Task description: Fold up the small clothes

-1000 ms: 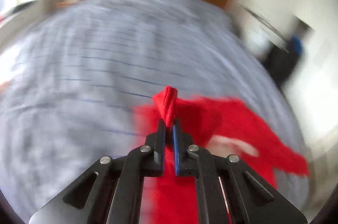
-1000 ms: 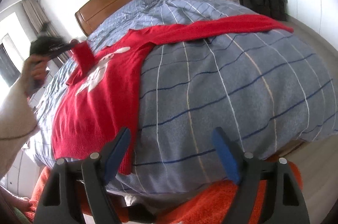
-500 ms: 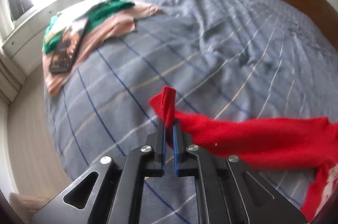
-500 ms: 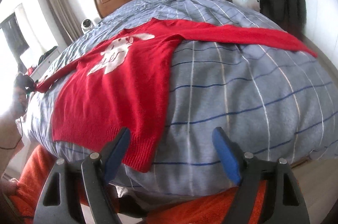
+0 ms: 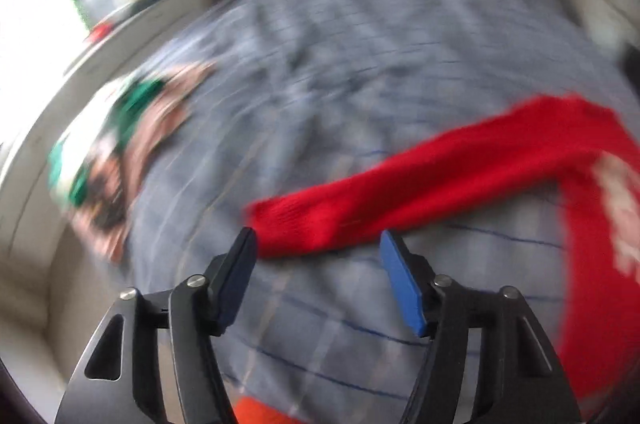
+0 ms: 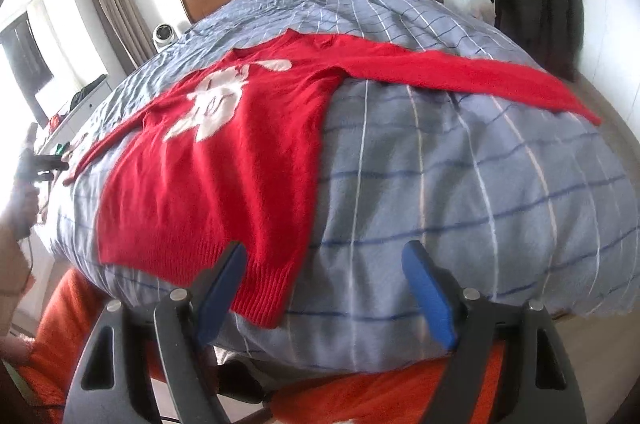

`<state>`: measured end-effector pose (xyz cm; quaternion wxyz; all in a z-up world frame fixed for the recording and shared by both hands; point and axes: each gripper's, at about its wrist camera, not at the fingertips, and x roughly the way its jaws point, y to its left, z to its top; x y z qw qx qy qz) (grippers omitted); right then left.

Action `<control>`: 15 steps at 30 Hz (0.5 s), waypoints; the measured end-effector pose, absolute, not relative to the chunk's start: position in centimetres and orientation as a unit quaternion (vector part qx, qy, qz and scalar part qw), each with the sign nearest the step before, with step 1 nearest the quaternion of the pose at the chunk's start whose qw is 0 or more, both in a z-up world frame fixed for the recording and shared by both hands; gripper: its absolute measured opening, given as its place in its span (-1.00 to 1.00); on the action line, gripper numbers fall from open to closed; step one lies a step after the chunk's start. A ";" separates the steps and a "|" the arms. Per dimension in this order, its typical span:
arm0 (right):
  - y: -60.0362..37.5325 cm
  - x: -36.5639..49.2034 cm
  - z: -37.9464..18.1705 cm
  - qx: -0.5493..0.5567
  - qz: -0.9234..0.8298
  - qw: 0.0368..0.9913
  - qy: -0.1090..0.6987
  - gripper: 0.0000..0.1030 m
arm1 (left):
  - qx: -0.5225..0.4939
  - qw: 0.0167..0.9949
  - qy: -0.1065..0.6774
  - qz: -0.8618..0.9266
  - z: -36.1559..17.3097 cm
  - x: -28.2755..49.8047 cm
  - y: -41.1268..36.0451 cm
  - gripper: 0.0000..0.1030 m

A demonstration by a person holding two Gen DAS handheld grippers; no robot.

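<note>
**Red sweater flat on the bed, both grippers empty**

Your left gripper [image 5: 318,278] is opening its jaws. Nothing is held between them. The red sleeve cuff [image 5: 296,226] lies on the bedspread just past the tips. Your right gripper [image 6: 322,288] is wide open and holds nothing too. It hangs over the sweater's bottom hem [image 6: 264,298]. The red sweater [image 6: 208,183] lies spread out on the blue checked bedspread [image 6: 460,191], both sleeves stretched out sideways. A blurry pile of clothes [image 5: 116,147] sits farther off to the left.

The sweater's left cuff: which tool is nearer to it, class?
Left. The left tool hangs just short of the cuff, opening, not gripping it. The right tool is by the hem.
</note>
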<state>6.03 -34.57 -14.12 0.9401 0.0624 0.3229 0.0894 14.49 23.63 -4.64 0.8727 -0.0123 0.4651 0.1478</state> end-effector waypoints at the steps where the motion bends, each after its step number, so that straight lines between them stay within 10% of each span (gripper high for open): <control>1: -34.7 6.6 -13.0 0.053 0.096 0.941 0.319 0.54 | -0.012 0.878 0.464 0.113 -3.5 15.3 22.7 0.51; 15: -33.7 31.8 -1.2 -0.006 0.138 0.934 0.329 0.82 | 0.037 0.849 0.516 -0.107 -7.0 37.7 8.6 0.58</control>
